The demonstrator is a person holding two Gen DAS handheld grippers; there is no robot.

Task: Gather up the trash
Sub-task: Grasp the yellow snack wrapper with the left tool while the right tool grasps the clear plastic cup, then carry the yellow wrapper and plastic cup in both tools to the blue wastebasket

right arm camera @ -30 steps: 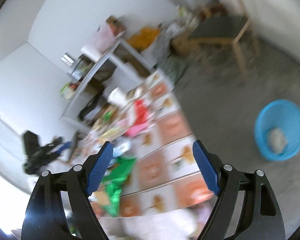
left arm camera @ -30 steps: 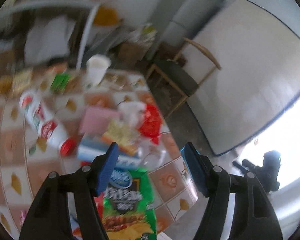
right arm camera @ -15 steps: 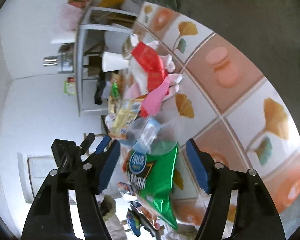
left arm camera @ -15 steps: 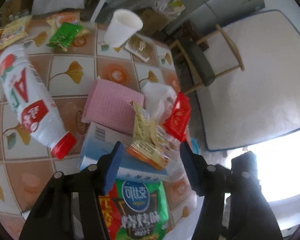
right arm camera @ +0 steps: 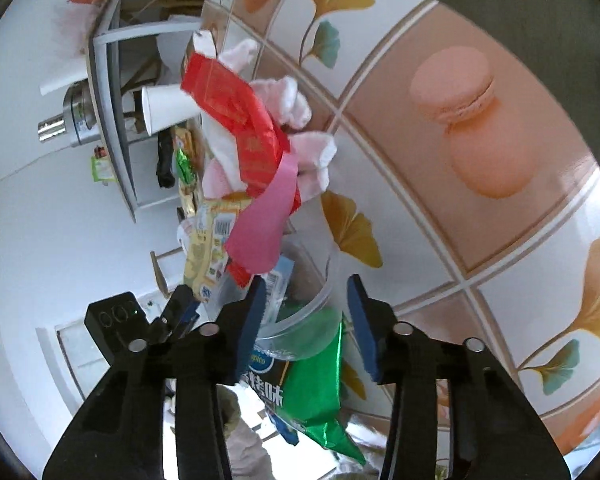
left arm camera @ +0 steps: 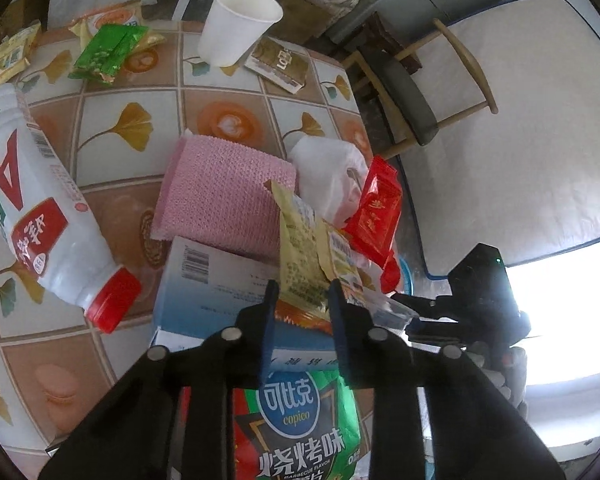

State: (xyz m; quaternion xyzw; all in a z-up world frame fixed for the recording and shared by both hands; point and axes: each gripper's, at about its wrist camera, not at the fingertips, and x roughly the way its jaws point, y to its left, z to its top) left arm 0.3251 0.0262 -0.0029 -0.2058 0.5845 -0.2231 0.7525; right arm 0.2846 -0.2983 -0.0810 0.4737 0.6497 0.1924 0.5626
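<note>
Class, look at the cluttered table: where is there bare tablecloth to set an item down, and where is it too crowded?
Bare tablecloth lies between the white bottle, the pink cloth and the paper cup. The right wrist view shows more open cloth right of the red packet. It is crowded around the blue box, yellow wrapper and green chip bag.

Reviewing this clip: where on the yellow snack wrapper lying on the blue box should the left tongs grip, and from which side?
Grip the yellow snack wrapper at its near crimped edge, coming from the chip-bag side. That end lifts off the blue box, thin enough to pinch. The left tongs are closing around it already.
</note>
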